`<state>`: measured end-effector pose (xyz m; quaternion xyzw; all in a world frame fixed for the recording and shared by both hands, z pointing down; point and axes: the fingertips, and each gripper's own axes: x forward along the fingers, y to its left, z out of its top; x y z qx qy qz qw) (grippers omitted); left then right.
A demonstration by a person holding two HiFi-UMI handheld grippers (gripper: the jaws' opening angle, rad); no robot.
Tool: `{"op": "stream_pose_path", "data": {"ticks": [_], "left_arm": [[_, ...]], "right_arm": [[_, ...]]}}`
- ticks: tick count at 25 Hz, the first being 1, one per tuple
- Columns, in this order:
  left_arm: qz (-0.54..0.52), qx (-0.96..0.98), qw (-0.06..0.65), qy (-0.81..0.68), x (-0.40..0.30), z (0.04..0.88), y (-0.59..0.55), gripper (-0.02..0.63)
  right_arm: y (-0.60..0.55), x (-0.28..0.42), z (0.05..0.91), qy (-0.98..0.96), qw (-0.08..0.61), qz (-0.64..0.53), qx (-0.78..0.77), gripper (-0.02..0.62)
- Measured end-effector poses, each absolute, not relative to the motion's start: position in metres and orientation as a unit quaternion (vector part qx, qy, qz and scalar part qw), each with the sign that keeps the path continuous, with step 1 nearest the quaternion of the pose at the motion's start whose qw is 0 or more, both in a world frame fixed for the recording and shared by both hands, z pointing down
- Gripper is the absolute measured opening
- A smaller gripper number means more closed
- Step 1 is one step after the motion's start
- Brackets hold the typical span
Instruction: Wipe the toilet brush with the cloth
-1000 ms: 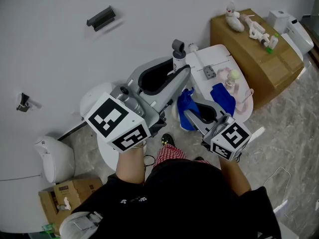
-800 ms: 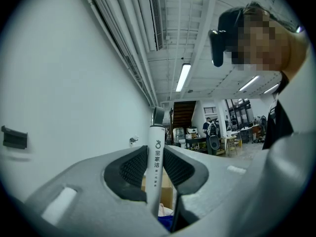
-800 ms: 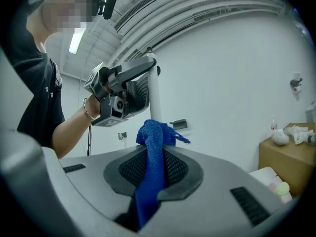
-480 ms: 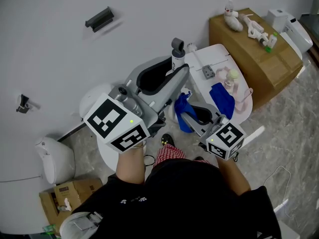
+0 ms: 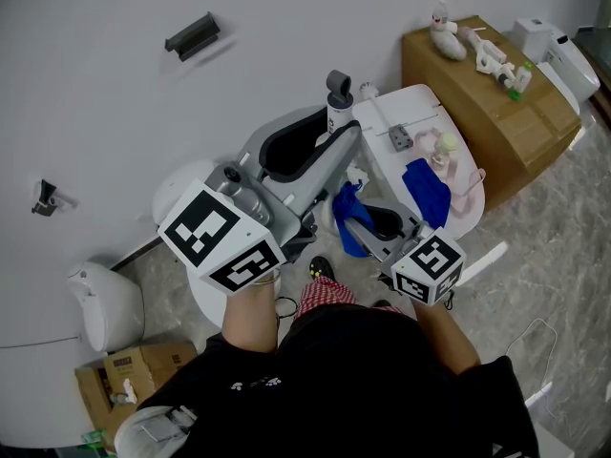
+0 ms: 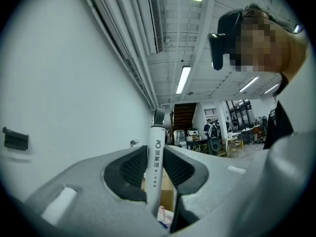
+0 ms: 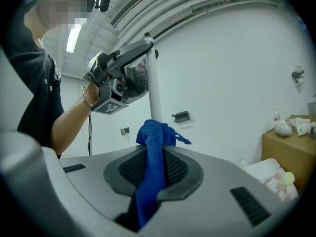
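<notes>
Left tongs (image 6: 154,155): clenched on the white shaft of the toilet brush (image 6: 156,142), pads on either side, shaft standing upright between them.
Right tongs (image 7: 154,168): clamped on the blue cloth (image 7: 157,135), which is bunched up beyond the tips.
Toilet brush position: held up off the floor in front of the person, just beside the white bench (image 5: 420,113); its grey top shows above the left tongs, and its head is hidden below.
Cloth position: low on the shaft, under the left tongs, and seemingly resting against it.
Step in hand: likely wiping the shaft, one tool steadying and the other rubbing.
Risk, shaft: it is smooth and round, so a hard push from the cloth could twist or slide it in the pads.
Risk, cloth: only a narrow fold is pinched, so dragging against the shaft could pull it free.
Risk, coverage: the bunch meets one side only, so the far face may stay unwiped unless the brush is turned.
Risk, collision: the two tools sit close, and a long upward stroke could knock them together.
</notes>
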<state>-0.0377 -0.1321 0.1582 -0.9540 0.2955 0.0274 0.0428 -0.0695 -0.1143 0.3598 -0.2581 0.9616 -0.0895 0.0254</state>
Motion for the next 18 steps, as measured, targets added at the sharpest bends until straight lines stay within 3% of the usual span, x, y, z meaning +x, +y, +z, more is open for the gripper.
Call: {"op": "stream_pose_path", "data": {"ticks": [18], "left_arm": [[0.029,-0.955,0.047,0.292,-0.037,0.156,-0.13,0.101]], "right_arm": [[-0.114,-0.083,0.397,0.962,-0.014,-0.113,-0.247,0.064]]}}
